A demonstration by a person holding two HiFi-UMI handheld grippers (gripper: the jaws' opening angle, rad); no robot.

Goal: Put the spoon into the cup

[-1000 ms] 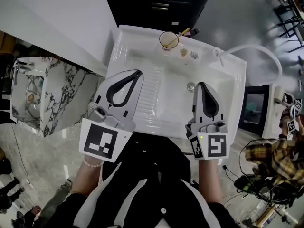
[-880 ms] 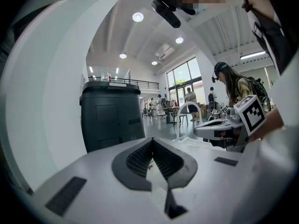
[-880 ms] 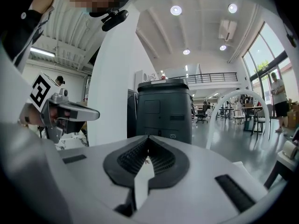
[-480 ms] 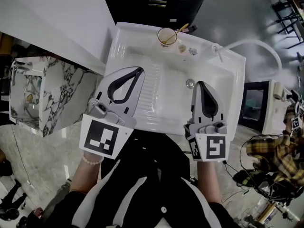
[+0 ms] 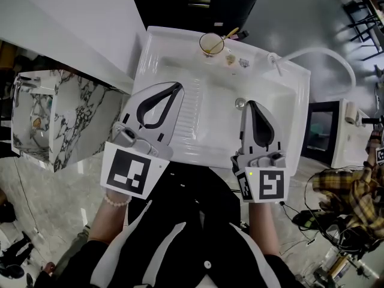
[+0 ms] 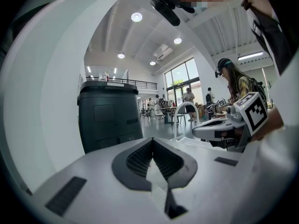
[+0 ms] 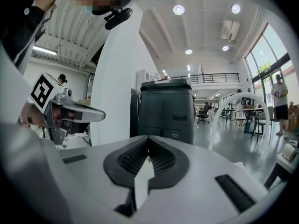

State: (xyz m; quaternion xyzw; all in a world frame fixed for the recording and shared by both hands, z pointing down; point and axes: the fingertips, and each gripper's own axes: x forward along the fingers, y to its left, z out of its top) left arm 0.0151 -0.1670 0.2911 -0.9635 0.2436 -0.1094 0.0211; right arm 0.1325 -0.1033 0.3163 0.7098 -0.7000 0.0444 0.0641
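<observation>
Spoon [image 5: 230, 38] is seen leaning in cup [image 5: 211, 44] on the far rim of sink [image 5: 216, 110]. Left gripper [image 5: 174, 88] and right gripper [image 5: 250, 104] are held closed, empty, over its near side.

A large open-plan lab or workshop hall

A high white ceiling with round recessed lights [image 7: 179, 9], a railed mezzanine [image 7: 205, 78], tall windows [image 6: 180, 80] and a glossy grey floor [image 7: 229, 136] surround desks and chairs [image 7: 233, 112] where people sit and stand; a freestanding white sink unit [image 5: 155, 47] and a dark cabinet [image 7: 167, 111] stand on that floor, with cables [image 5: 312, 221] lying near the sink unit's right edge
</observation>
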